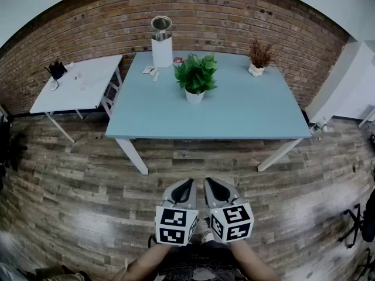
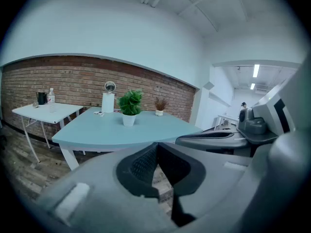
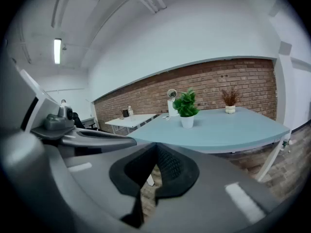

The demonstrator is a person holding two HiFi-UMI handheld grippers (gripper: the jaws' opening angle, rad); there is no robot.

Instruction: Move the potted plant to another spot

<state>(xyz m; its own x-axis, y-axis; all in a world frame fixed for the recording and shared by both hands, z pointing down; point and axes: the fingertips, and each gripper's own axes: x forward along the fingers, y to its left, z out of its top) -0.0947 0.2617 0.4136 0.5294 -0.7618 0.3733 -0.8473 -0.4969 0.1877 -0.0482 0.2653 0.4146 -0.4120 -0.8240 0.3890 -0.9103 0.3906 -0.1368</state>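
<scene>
The green potted plant (image 1: 196,78) stands in a white pot near the middle back of the light blue table (image 1: 234,119). It also shows far ahead in the left gripper view, plant (image 2: 129,106), and in the right gripper view, plant (image 3: 186,106). My left gripper (image 1: 186,184) and right gripper (image 1: 211,182) hang side by side over the wooden floor, well short of the table's front edge. Both are shut with nothing between the jaws, as the left gripper (image 2: 156,147) and right gripper (image 3: 156,147) show up close.
A white cylinder with a round top (image 1: 162,44) stands at the table's back left, with small items (image 1: 150,70) beside it. A dried plant in a white pot (image 1: 259,57) sits at the back right. A white side table (image 1: 76,86) stands to the left, against the brick wall (image 1: 234,22).
</scene>
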